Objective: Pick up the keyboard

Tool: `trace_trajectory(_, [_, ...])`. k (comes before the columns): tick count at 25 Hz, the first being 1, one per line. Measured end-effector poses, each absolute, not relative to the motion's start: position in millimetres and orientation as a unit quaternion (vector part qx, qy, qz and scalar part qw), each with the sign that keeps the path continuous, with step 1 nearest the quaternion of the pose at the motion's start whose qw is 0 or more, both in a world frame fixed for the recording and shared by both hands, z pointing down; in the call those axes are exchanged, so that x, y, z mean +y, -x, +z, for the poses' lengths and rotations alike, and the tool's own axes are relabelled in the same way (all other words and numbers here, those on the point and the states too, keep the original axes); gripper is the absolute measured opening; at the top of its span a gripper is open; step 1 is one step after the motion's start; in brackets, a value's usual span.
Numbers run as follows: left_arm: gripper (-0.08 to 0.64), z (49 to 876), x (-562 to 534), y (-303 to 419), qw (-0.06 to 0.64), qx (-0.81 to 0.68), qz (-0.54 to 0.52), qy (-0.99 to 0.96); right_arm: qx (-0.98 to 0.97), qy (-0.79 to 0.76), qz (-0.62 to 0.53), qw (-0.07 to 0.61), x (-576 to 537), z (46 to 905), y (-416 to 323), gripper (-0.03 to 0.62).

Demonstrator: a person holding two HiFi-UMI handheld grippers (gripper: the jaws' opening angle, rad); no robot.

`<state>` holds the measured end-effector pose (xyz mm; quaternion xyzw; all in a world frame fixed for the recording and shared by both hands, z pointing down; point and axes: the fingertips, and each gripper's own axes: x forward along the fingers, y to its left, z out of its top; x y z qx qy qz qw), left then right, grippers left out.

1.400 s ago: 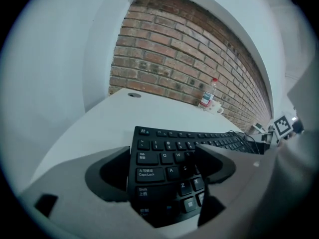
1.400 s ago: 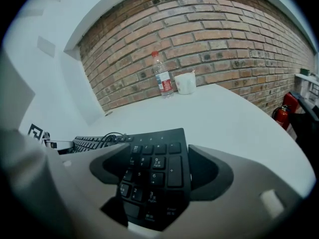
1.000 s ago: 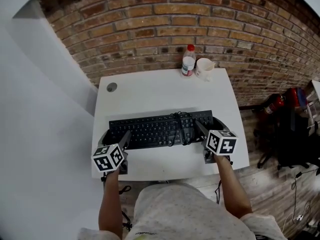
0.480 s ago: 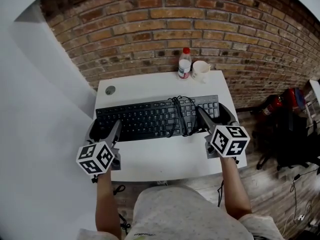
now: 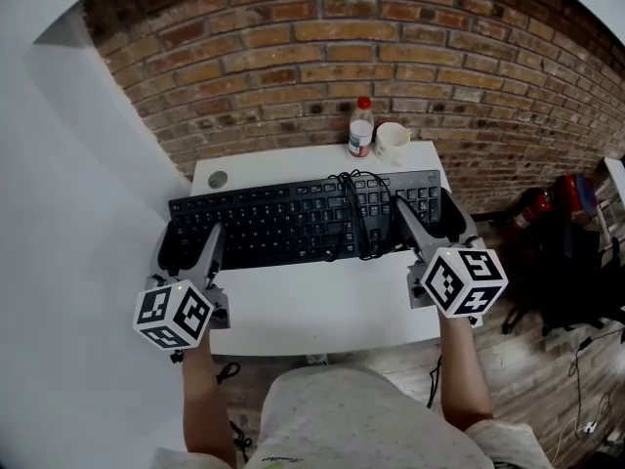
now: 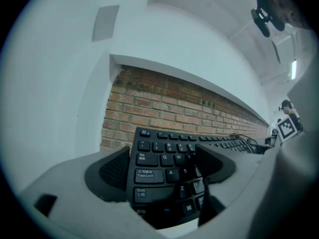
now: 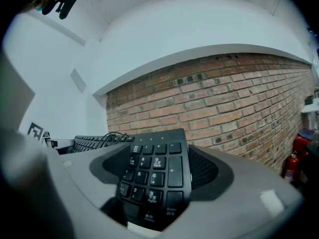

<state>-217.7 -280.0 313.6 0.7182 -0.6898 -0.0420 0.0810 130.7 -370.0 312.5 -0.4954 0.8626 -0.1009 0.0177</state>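
Left gripper (image 5: 190, 246): its jaws are closing on the left end of the keyboard (image 5: 293, 223), narrowed to a part-open gap. One pad is pressing over the letter keys and the other is sitting at the outer edge.
Right gripper (image 5: 430, 219): its jaws are clamping the number-pad end in the same way, so the long board is being carried from both ends and is likely staying level.
Keyboard: it is hanging between the two grippers, seemingly clear of the table (image 5: 312, 311), with its left end reaching past the table's edge. The lift looks to be under way.
Cable (image 5: 352, 213): it is lying coiled over the keys right of centre, riding along and not trailing.
Bottle (image 5: 361, 125) and mug (image 5: 393, 138): they are standing at the table's far edge, just beyond the keyboard and at risk if it swings forward.
Brick wall (image 5: 342, 47): it is closing off the far side.
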Motion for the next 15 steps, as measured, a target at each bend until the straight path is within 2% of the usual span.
trace_trajectory(7, [0.403, 300, -274, 216, 0.039, -0.688, -0.071, -0.721, 0.865, 0.496, -0.06, 0.05, -362, 296, -133, 0.374])
trace_trajectory(15, [0.403, 274, -268, 216, 0.041, -0.691, -0.074, -0.718, 0.865, 0.496, -0.053, 0.051, -358, 268, -132, 0.376])
